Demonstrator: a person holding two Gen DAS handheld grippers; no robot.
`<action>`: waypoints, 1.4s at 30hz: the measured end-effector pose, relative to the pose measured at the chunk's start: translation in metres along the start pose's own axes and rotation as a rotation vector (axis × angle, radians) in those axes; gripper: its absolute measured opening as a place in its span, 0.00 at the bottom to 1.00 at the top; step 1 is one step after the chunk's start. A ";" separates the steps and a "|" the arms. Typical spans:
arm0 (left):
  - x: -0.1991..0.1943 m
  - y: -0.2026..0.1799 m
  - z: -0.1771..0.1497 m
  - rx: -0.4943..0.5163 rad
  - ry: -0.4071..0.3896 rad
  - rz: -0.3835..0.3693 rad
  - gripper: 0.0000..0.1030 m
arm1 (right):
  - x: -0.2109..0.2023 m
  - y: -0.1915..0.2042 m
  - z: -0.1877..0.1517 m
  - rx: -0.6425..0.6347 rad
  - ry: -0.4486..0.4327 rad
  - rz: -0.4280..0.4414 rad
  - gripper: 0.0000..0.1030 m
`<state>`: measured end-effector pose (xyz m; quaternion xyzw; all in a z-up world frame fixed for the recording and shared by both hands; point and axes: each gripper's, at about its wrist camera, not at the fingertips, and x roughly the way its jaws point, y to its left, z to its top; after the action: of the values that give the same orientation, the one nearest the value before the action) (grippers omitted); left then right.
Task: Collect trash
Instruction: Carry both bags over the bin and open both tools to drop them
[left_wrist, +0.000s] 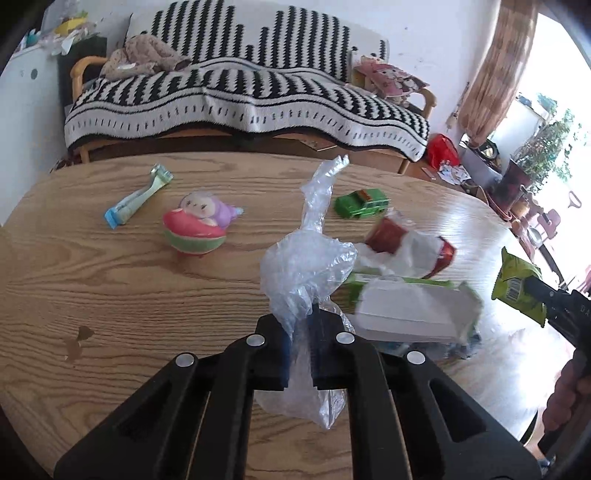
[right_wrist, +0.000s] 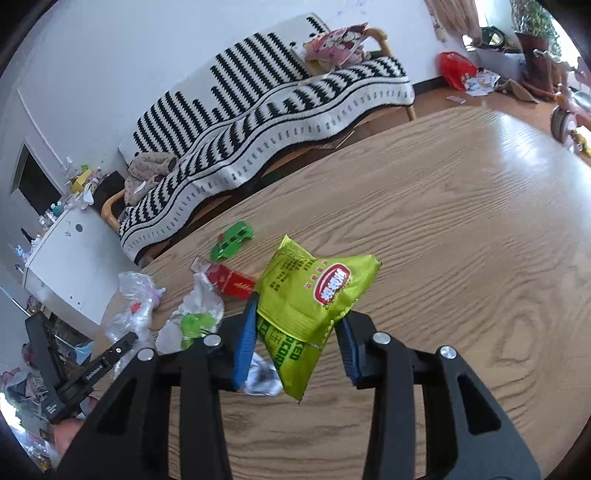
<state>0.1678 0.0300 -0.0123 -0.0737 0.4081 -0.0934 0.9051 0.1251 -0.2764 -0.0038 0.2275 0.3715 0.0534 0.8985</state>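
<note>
Wooden table (left_wrist: 110, 295): left tool (left_wrist: 301, 332) pinches clear plastic bag (left_wrist: 306, 266); right tool (right_wrist: 299, 343) clamps green snack packet (right_wrist: 310, 295).

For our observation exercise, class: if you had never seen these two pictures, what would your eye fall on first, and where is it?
First, the crumpled clear plastic bag pinched in the left gripper, raised over the wooden table. Next, the lime-green snack packet clamped between the right gripper's blue fingers. Behind them, the bold black-and-white zigzag blanket over the sofa.
</note>
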 end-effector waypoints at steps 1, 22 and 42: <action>-0.002 -0.005 0.001 0.007 -0.006 -0.007 0.06 | -0.005 -0.004 0.001 -0.001 -0.007 -0.009 0.38; -0.015 -0.396 -0.106 0.384 0.087 -0.492 0.06 | -0.278 -0.253 -0.023 0.162 -0.291 -0.462 0.38; 0.066 -0.613 -0.311 0.604 0.511 -0.598 0.06 | -0.332 -0.455 -0.137 0.580 0.023 -0.728 0.38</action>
<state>-0.0905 -0.5986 -0.1353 0.1031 0.5326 -0.4782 0.6907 -0.2414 -0.7196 -0.0793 0.3238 0.4365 -0.3691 0.7539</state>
